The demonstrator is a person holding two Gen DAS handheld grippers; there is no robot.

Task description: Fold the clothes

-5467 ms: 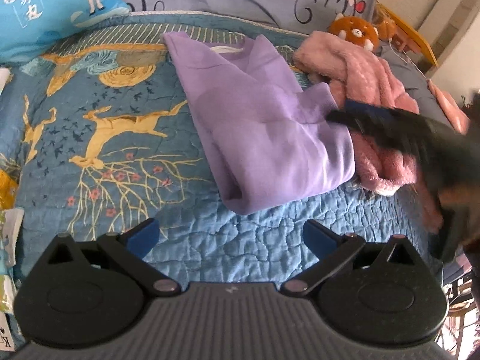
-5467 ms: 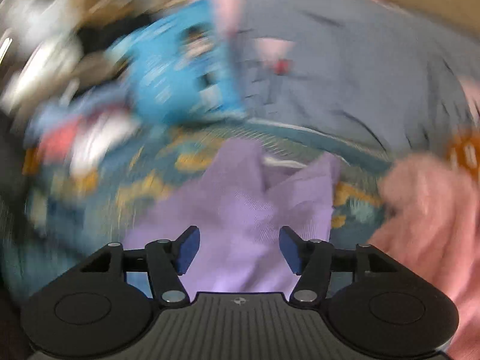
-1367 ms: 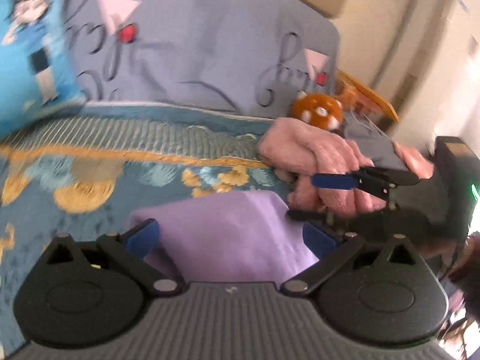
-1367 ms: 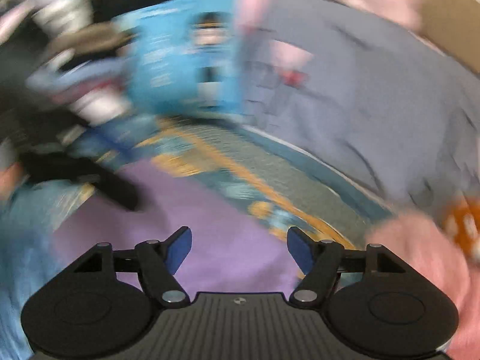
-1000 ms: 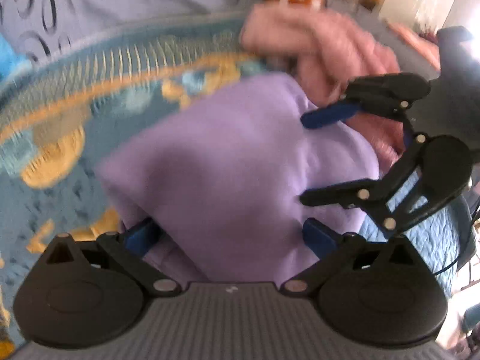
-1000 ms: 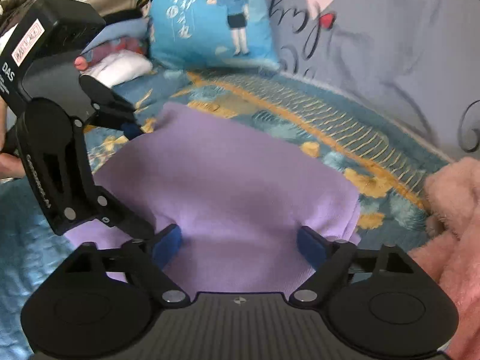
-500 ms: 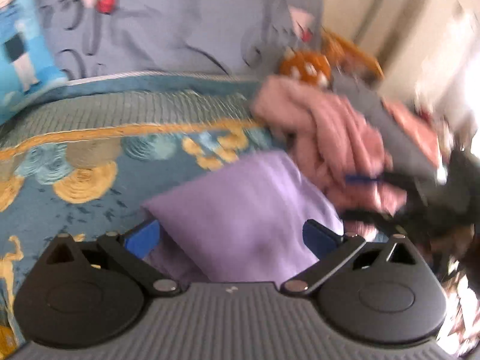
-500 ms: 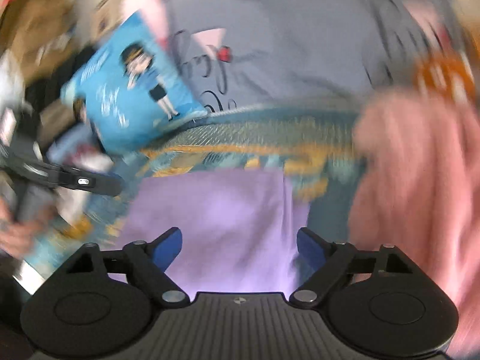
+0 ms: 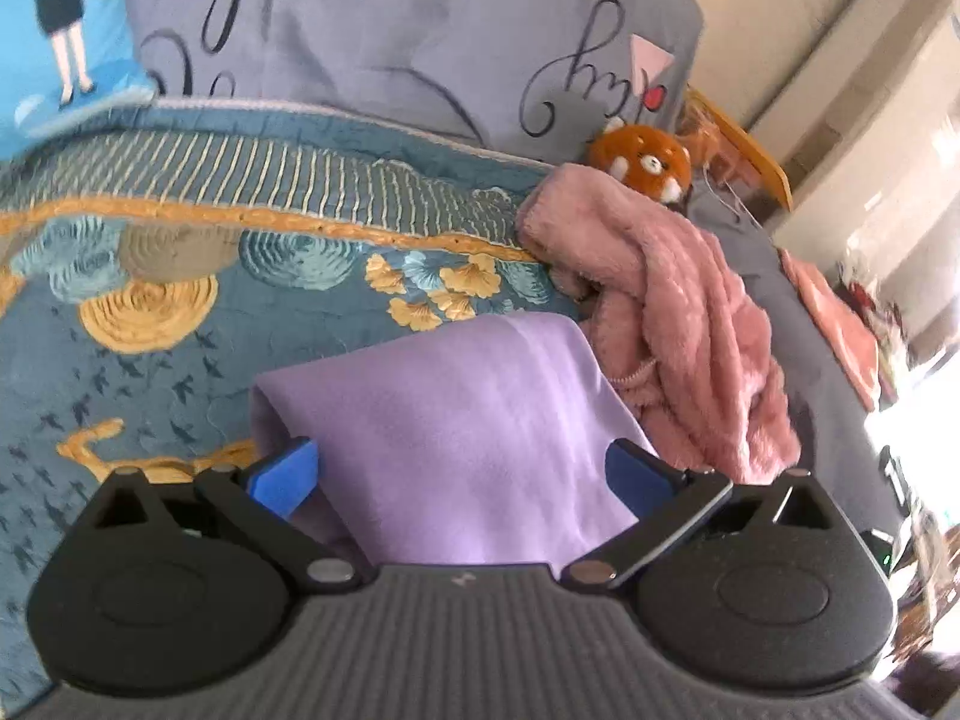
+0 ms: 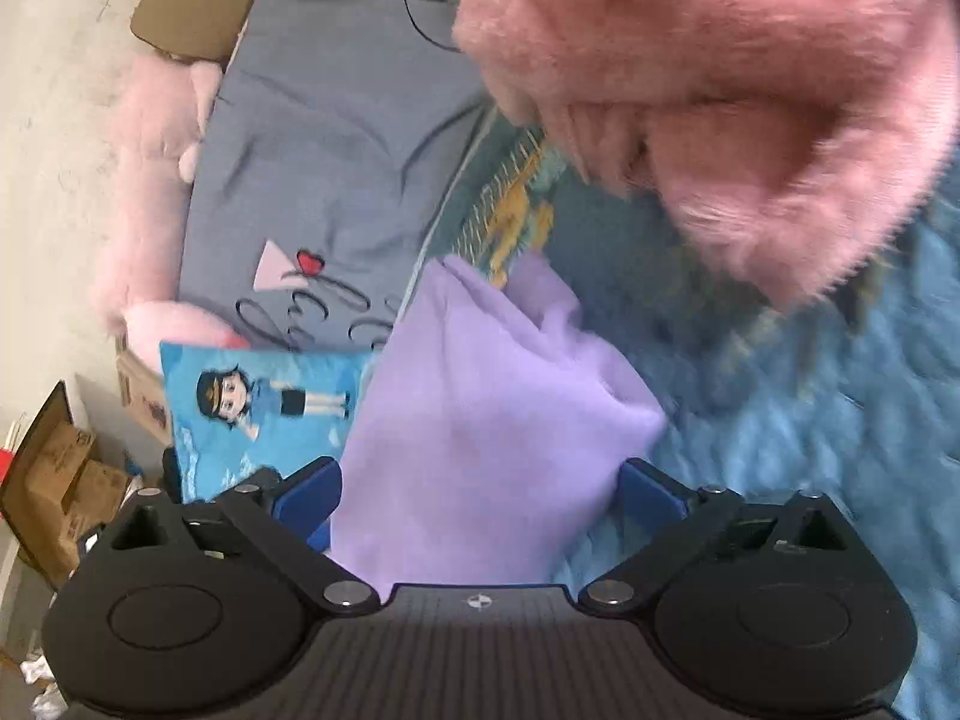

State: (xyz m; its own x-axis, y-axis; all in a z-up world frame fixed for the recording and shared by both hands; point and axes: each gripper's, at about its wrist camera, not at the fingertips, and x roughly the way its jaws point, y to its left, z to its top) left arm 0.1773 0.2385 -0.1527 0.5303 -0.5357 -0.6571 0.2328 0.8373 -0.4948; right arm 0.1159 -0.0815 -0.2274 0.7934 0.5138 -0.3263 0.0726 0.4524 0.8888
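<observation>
A folded lilac garment (image 9: 462,420) lies on the blue patterned quilt (image 9: 180,300). My left gripper (image 9: 462,474) is open, its blue pads on either side of the garment's near end. In the right wrist view the same lilac garment (image 10: 480,420) fills the gap of my right gripper (image 10: 480,495), which is open with its pads wide apart beside the cloth. A fluffy pink garment (image 9: 660,312) lies in a heap just right of the lilac one; it looms close at the top of the right wrist view (image 10: 750,90).
Grey pillows with script print (image 9: 390,42) line the headboard. A blue cartoon cushion (image 9: 54,30) sits at the back left. An orange plush toy (image 9: 642,162) lies behind the pink heap. Cardboard boxes (image 10: 54,480) stand on the floor beside the bed.
Both grippers have swung about over the lilac garment. The right wrist view has rolled sideways and moved close under the pink garment. The lilac garment went from a long fold to a compact one.
</observation>
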